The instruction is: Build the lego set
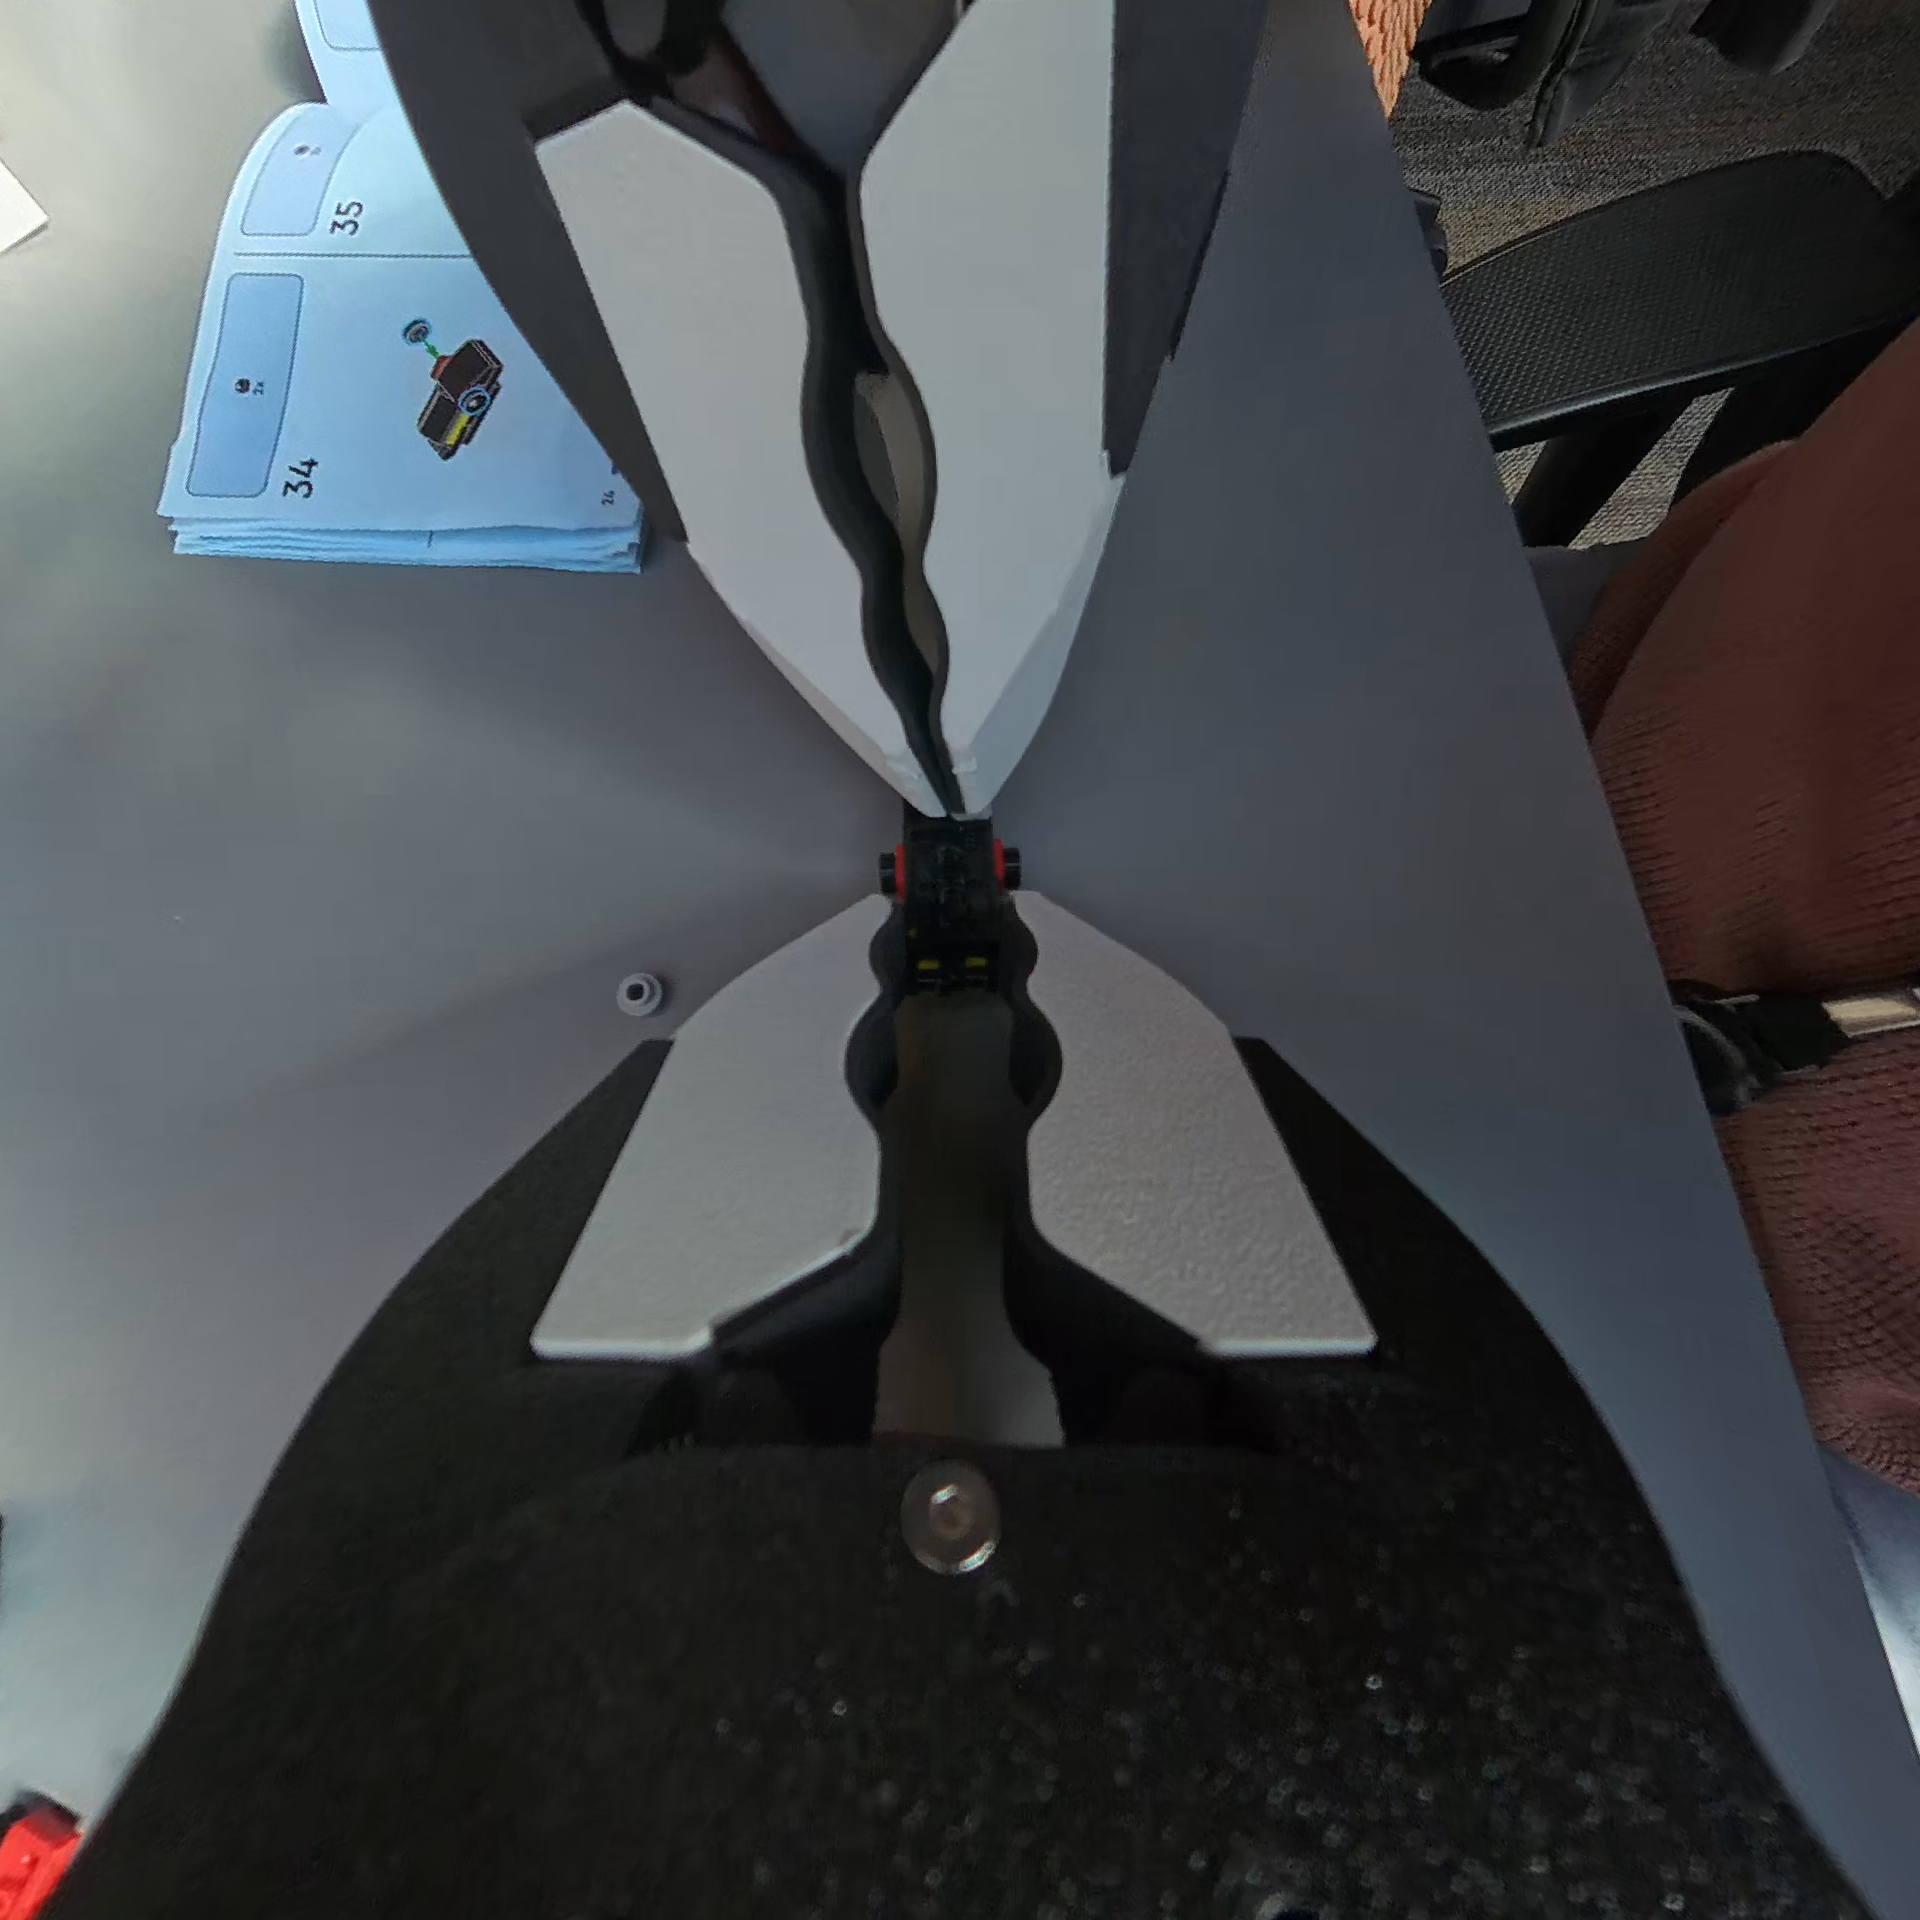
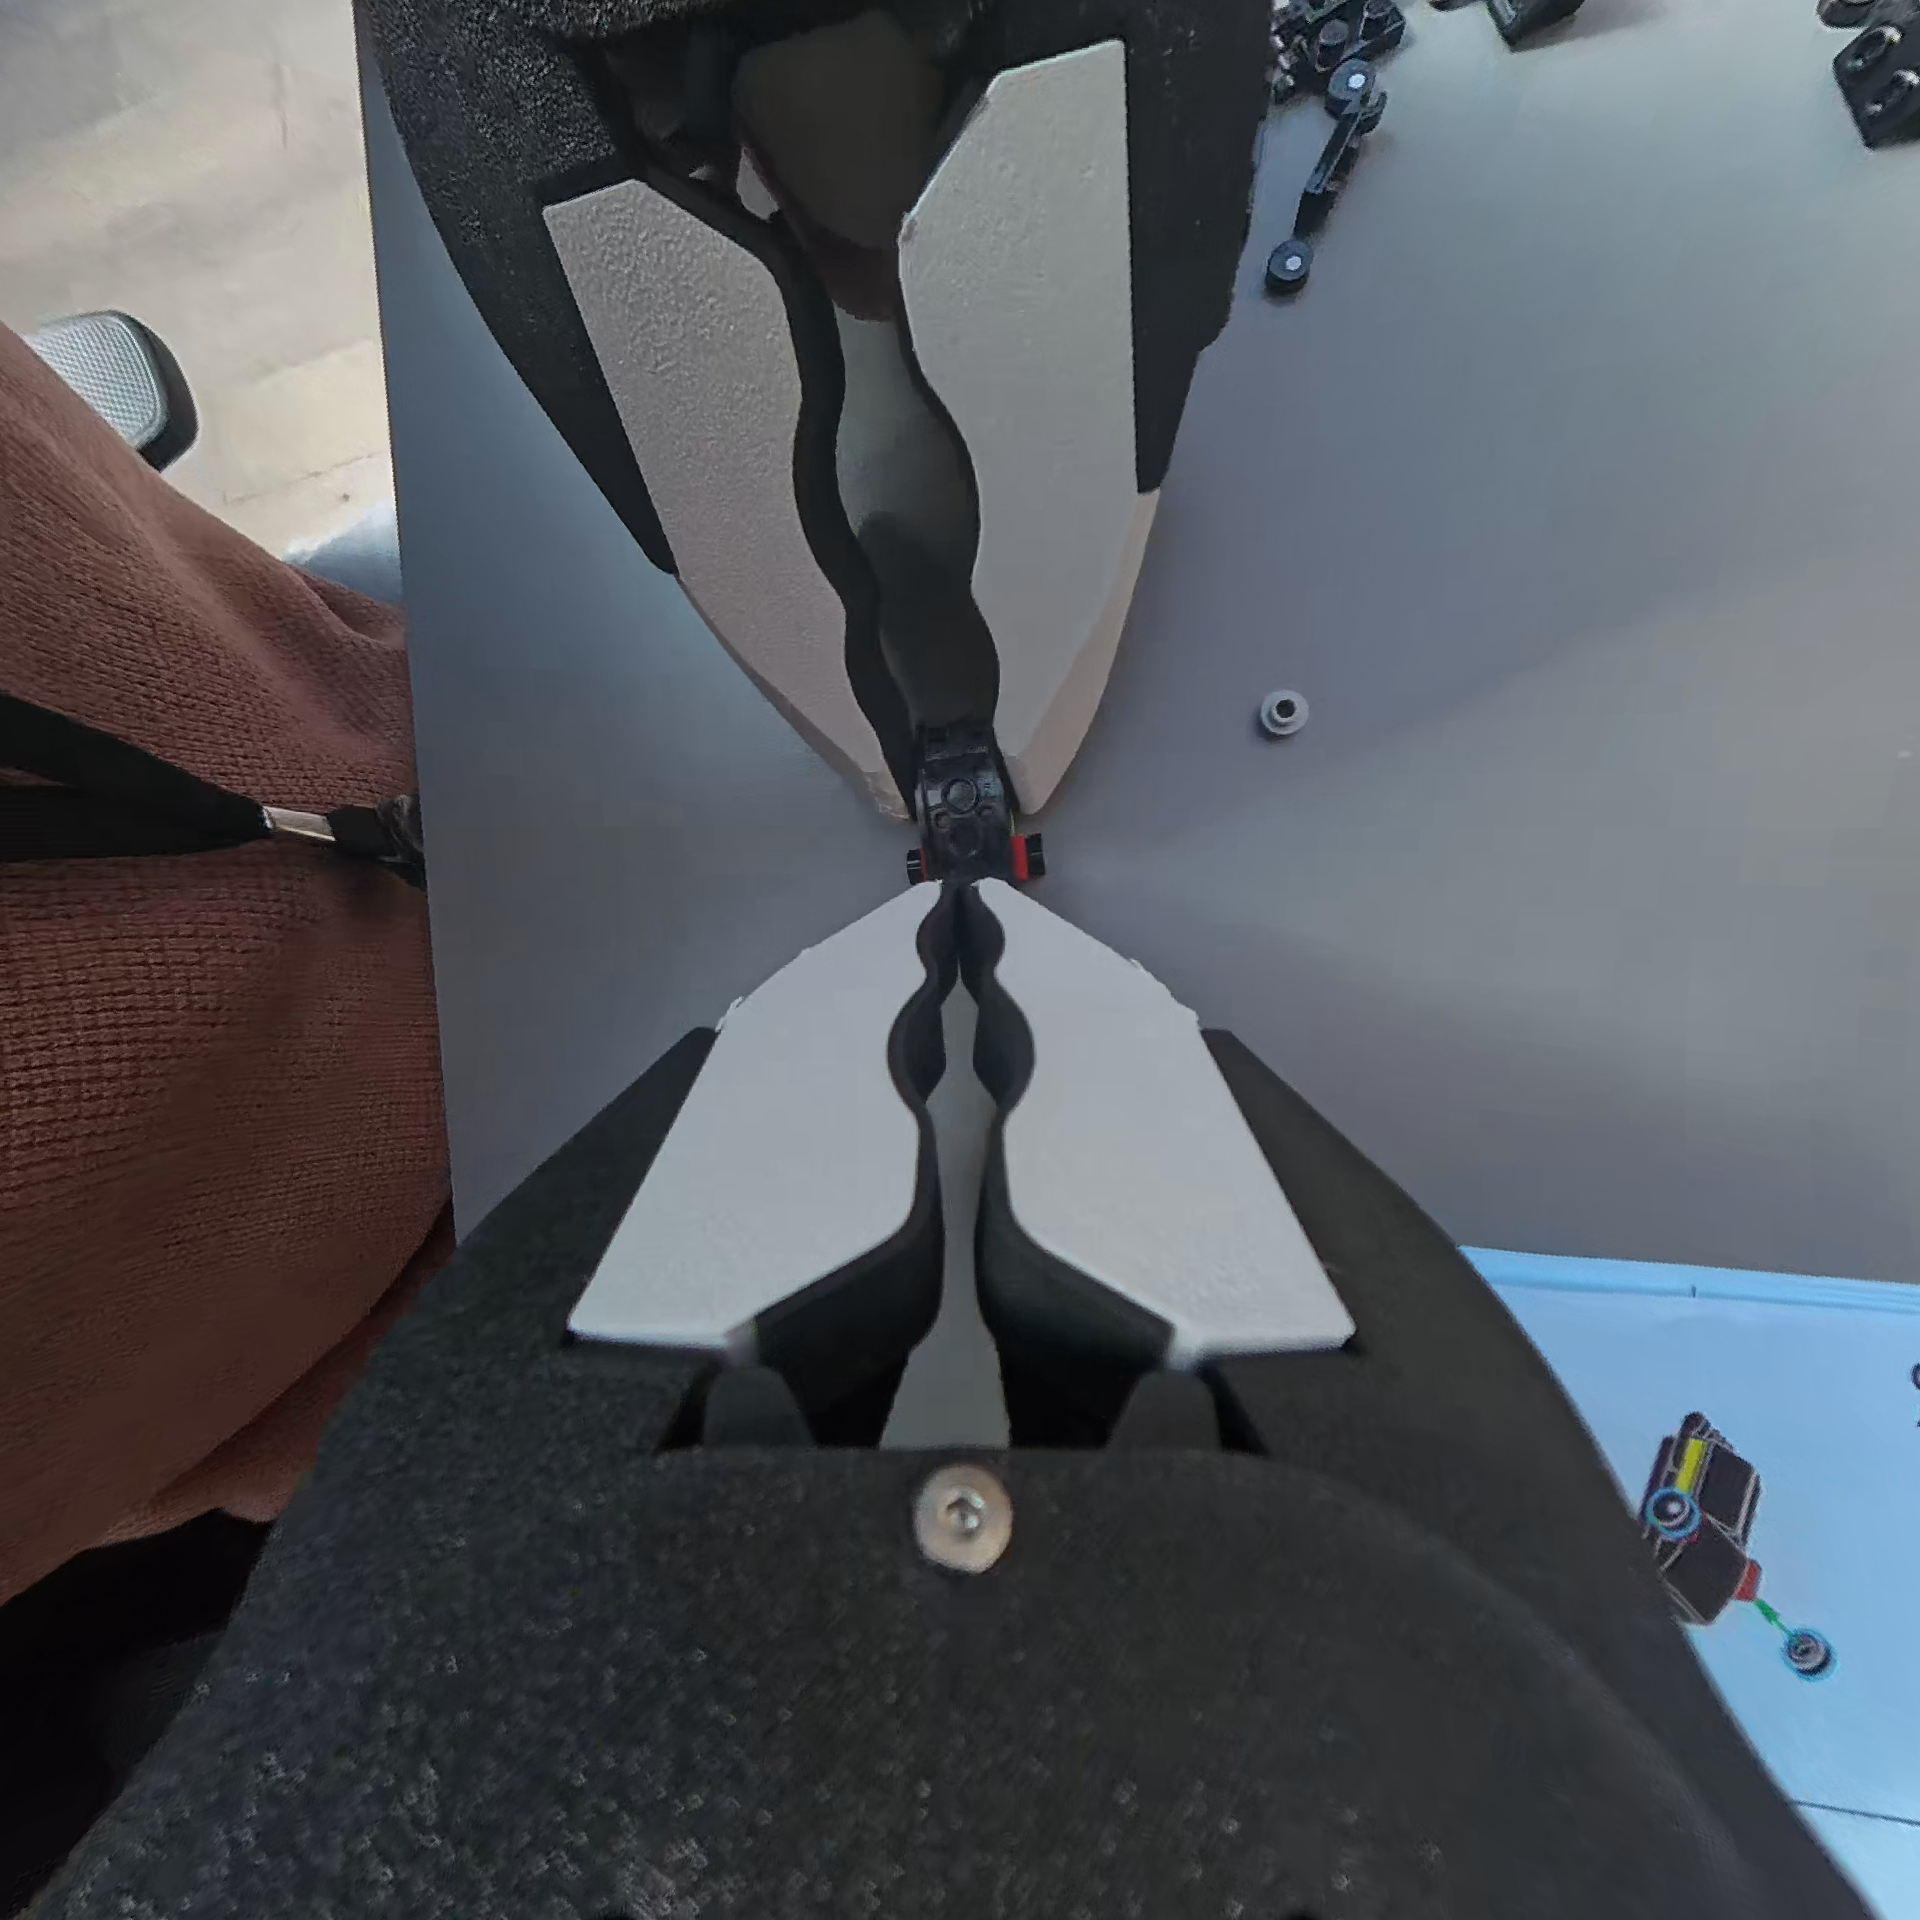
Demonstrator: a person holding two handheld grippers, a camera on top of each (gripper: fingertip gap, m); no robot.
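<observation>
Black plastic, with red axle pins poking from both flanks and yellow flecks on one face, makes up the small part-built lego vehicle (image 1: pixel 948 904) held above the grey bench (image 1: pixel 416 779), near its edge on the person's side. The left gripper (image 1: pixel 951 956) is clenched on the model's end, its white-and-black fingers (image 1: pixel 758 1143) bearing on the two flanks; the right gripper (image 2: pixel 954 896), pointing straight at it from the opposite side, has its jaws pressed together with the tips at the model's other end, though whether they pinch a piece there cannot be told. A small grey round lego wheel hub (image 1: pixel 640 993) lies loose on the bench close by, and a pale blue instruction booklet (image 1: pixel 343 416) rests open farther in; a scatter of loose black lego parts (image 2: pixel 1340 94) sits towards the far corner. The model looks light and rigid, but its slick, snapped-together pieces would likely part under a twist, so the flat sides seem the safest hold, clear of the red pins.
</observation>
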